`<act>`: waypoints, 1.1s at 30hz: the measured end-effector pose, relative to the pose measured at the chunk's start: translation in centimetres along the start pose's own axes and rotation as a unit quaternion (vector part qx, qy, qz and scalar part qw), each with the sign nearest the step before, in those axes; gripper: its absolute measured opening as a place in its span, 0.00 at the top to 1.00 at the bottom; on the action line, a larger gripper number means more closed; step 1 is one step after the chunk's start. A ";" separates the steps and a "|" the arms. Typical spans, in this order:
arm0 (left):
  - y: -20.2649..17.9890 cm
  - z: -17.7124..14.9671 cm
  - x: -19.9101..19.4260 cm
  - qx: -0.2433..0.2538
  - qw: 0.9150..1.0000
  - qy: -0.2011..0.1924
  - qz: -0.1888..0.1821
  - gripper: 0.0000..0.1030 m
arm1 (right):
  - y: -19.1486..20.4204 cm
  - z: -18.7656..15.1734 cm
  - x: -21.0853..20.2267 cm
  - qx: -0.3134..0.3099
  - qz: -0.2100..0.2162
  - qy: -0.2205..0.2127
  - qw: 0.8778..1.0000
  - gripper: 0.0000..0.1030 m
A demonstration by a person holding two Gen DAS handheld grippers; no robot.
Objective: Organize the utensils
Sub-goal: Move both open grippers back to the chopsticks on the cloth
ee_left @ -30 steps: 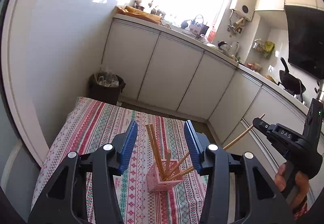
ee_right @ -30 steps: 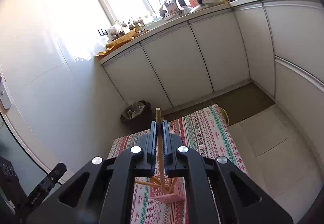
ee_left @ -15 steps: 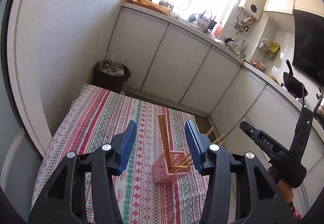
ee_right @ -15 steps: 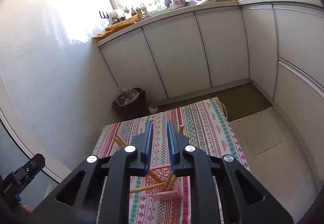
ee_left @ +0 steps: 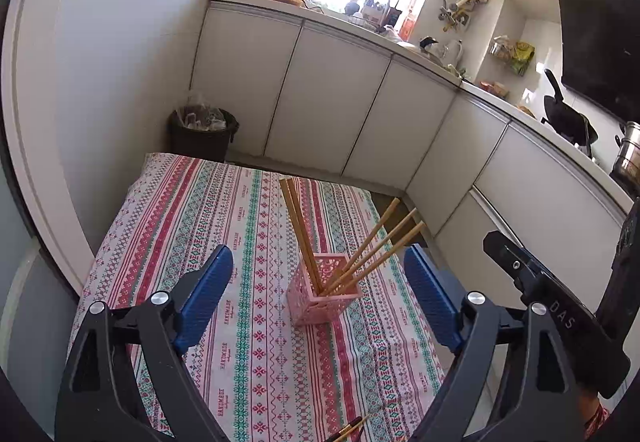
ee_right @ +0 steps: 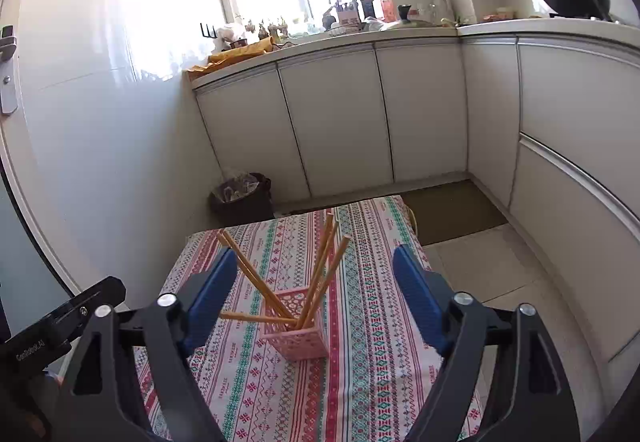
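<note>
A pink lattice basket (ee_left: 325, 298) (ee_right: 298, 338) stands upright in the middle of the table with several wooden chopsticks (ee_left: 299, 230) (ee_right: 320, 274) leaning out of it to both sides. My left gripper (ee_left: 317, 250) hovers on the near side of it, its jaws opening wide with nothing pressed between the blue pads. My right gripper (ee_right: 314, 252) also faces the basket, jaws opening and holding nothing; its black body (ee_left: 544, 306) shows at the right of the left wrist view. Two dark-tipped chopsticks (ee_left: 352, 425) lie at the table's near edge.
The table wears a striped patterned cloth (ee_left: 240, 322). A dark waste bin (ee_left: 202, 134) (ee_right: 242, 198) stands beyond its far left corner. White cabinets (ee_right: 332, 114) run along the back and right walls, with tiled floor (ee_right: 480, 266) to the right.
The right gripper, shut on a chopstick a second ago, has let it go into the basket and spread wide. The left jaws have widened too. Both grippers have sunk toward the table.
</note>
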State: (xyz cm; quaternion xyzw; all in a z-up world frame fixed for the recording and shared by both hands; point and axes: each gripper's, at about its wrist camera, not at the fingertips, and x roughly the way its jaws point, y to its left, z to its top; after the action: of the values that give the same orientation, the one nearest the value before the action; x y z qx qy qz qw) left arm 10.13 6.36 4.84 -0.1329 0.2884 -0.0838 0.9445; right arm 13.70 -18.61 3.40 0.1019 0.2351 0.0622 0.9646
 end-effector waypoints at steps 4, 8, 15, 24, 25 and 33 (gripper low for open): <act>-0.7 -1.6 -0.2 0.015 1.000 0.014 0.006 0.07 | -0.8 -2.3 -1.6 -0.017 -0.012 0.002 1.000 0.08; -1.8 -3.8 0.9 0.061 0.995 0.073 0.002 0.07 | -2.6 -5.3 -3.4 -0.018 -0.031 0.023 0.999 0.07; -2.9 -10.9 7.5 0.146 0.956 0.252 0.026 0.07 | -9.4 -13.0 -5.2 0.073 -0.050 0.118 0.989 0.07; -5.2 -18.7 12.1 0.245 0.902 0.349 0.070 0.11 | -15.3 -16.5 -3.4 0.176 -0.081 0.200 0.960 0.07; -6.1 -19.4 12.0 0.269 0.897 0.344 0.059 0.16 | -15.9 -16.7 -3.2 0.194 -0.073 0.209 0.956 0.07; -8.1 -21.5 12.1 0.339 0.868 0.363 0.003 0.84 | -18.3 -17.6 -3.2 0.268 -0.047 0.223 0.936 0.07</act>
State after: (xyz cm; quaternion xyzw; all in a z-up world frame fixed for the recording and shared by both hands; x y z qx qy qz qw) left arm 7.16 -8.52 -16.25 0.2358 0.5648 -0.2162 0.7607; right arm 3.96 -33.96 -14.61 0.3289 0.4565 -0.0279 0.8262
